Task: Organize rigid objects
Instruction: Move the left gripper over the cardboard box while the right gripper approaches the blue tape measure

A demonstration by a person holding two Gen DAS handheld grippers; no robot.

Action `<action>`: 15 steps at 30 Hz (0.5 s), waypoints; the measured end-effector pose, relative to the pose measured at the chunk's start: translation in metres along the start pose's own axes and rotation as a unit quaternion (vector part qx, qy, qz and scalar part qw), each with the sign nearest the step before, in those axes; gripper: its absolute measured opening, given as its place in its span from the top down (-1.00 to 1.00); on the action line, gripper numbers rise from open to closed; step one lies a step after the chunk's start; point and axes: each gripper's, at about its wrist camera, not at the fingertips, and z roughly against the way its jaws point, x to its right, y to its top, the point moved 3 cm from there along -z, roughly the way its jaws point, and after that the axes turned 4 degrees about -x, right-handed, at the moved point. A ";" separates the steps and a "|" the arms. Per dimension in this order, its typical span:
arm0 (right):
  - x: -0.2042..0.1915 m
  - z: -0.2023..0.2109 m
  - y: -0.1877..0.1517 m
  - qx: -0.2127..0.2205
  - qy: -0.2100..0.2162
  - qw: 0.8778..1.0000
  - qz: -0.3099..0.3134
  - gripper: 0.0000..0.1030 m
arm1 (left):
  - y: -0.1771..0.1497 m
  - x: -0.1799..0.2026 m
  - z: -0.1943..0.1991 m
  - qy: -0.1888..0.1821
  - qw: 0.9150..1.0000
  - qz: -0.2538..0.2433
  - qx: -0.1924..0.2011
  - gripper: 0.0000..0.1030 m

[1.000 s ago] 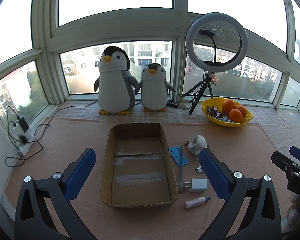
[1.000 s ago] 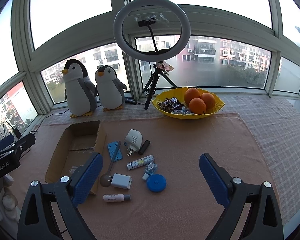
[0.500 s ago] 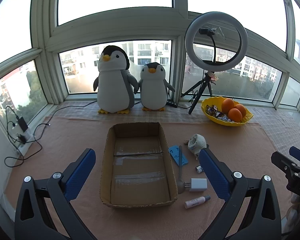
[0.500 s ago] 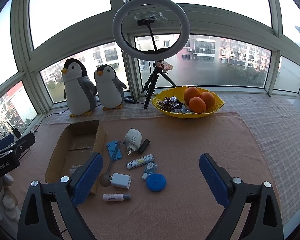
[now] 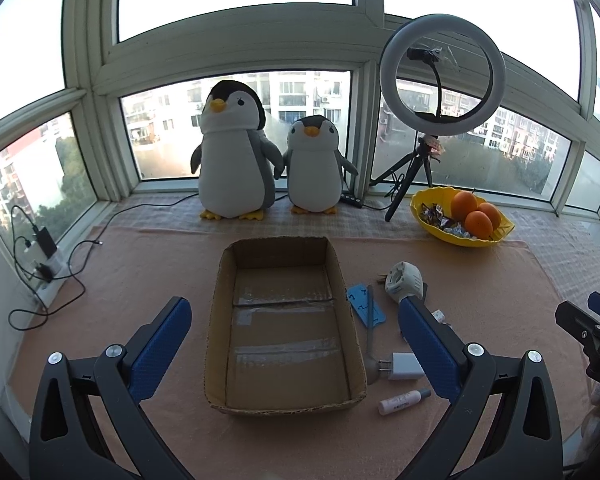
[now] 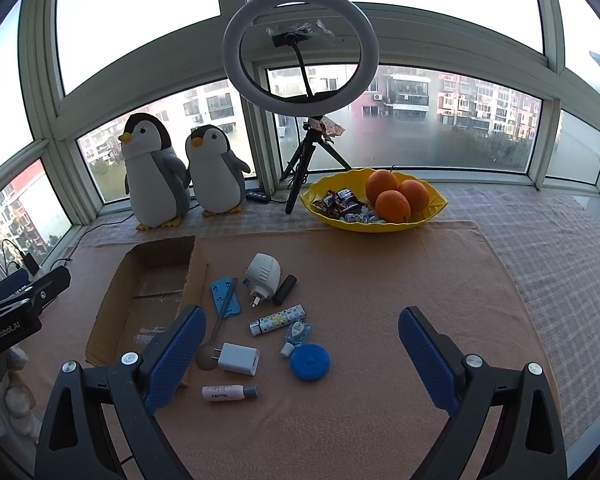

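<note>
The left claw [image 5: 292,344] hangs wide open above the table [image 6: 380,280], holding nothing; the cardboard box [image 5: 280,404] lies directly between and beyond its two blue fingers [image 5: 160,348], open side up and bare inside. The right claw [image 6: 300,356] is also spread wide and empty, raised over the peach cloth.

The small things lie in a loose cluster just right of the box. In the right wrist view, most of them sit between the right claw's fingers or close by its left finger: a white charger cube [image 6: 238,358], a grey spoon [image 6: 220,328] whose handle rests across a blue card [image 6: 225,298], a small white tube [image 6: 228,392], a round blue tape measure [image 6: 310,362], a patterned cylinder [image 6: 277,319], a white plug adapter [image 6: 263,274] and a black cylinder [image 6: 284,289] beside it.

Farther back stand a yellow bowl [image 6: 380,226] of oranges, a ring light [image 6: 300,46] and two plush penguins [image 5: 236,152].
</note>
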 end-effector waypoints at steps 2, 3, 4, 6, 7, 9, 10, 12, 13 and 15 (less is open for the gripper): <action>0.001 -0.001 -0.001 -0.002 -0.001 1.000 0.000 -0.85 | -0.002 -0.008 -0.006 0.009 1.000 0.006 -0.007 -0.99; 0.001 -0.002 -0.001 -0.003 -0.001 1.000 -0.001 -0.85 | -0.003 -0.013 -0.009 0.014 1.000 0.010 -0.011 -0.99; 0.002 -0.003 -0.002 -0.004 0.000 1.000 -0.001 -0.85 | -0.005 -0.019 -0.013 0.019 1.000 0.014 -0.016 -0.99; 0.002 -0.006 -0.003 -0.008 0.003 1.000 -0.002 -0.85 | -0.008 -0.031 -0.022 0.033 0.999 0.021 -0.025 -0.99; 0.003 -0.007 -0.003 -0.009 0.003 1.000 -0.003 -0.85 | -0.010 -0.037 -0.027 0.040 0.998 0.025 -0.031 -0.99; 0.003 -0.009 -0.004 -0.010 0.002 1.000 -0.003 -0.85 | -0.015 -0.050 -0.037 0.054 0.997 0.031 -0.040 -0.99; 0.003 -0.010 -0.005 -0.011 0.001 1.000 -0.001 -0.85 | -0.017 -0.057 -0.042 0.062 0.996 0.032 -0.047 -0.99; 0.004 -0.012 -0.006 -0.014 0.000 1.000 0.001 -0.85 | -0.024 -0.068 -0.053 0.076 0.995 0.035 -0.063 -0.99; 0.003 -0.013 -0.006 -0.015 -0.001 1.000 0.002 -0.85 | -0.027 -0.073 -0.060 0.081 0.994 0.037 -0.071 -0.99; 0.004 -0.015 -0.007 -0.015 -0.004 1.000 0.003 -0.85 | -0.035 -0.081 -0.072 0.087 0.992 0.041 -0.088 -0.99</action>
